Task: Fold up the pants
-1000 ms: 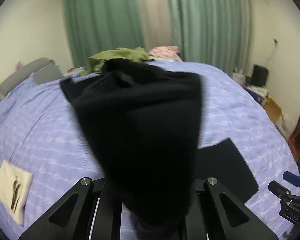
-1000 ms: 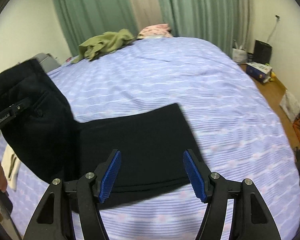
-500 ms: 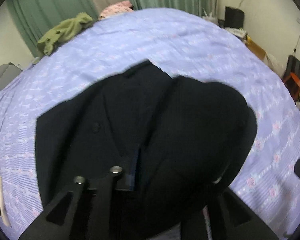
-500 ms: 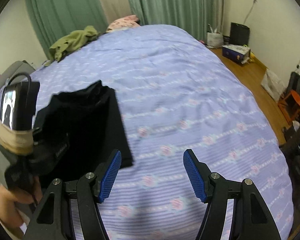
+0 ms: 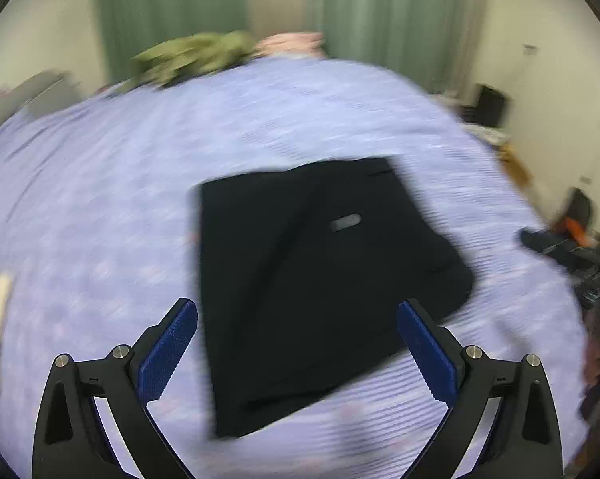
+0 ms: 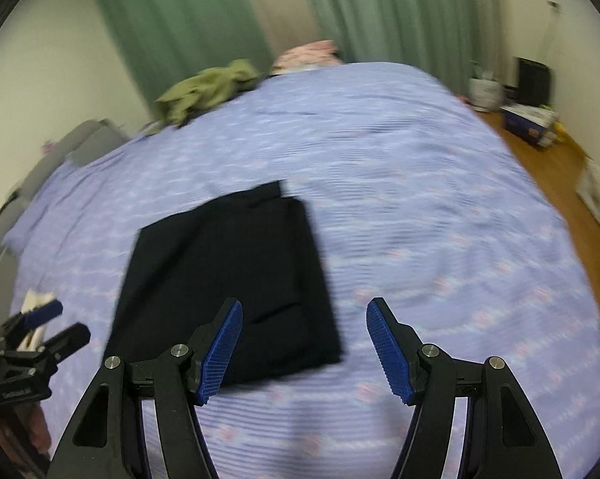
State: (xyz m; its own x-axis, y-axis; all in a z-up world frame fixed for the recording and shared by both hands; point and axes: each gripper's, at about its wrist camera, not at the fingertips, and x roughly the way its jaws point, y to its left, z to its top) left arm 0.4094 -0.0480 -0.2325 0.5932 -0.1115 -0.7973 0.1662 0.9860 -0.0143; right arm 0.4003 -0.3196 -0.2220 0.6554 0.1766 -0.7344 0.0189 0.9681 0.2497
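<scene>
The black pants [image 5: 320, 279] lie folded into a compact, roughly square stack on the lilac bedspread [image 5: 100, 199], near the middle of the bed and just ahead of both my tools. My left gripper [image 5: 296, 343] is spread wide and holds nothing; my right gripper [image 6: 304, 343] is also wide and empty, with the stack just to its left.

What worries me is the fold itself. The far edge looks uneven in the right wrist view, with one layer poking out past the other at the top corner, and the right side of the stack bulges in the left wrist view. If I nudge it carelessly while tidying, I judge the top layer could slide off or the stack could spring open, since the cloth is loose and nothing pins it. Both views are blurred by motion, so I cannot tell how crisp the creases are.

A second ago my left gripper was clamped on a hanging bunch of the pants, with one leg flat on the bed; half a second ago the cloth was draped right over its fingers. Now the cloth is released and the left gripper has pulled back clear of it
</scene>
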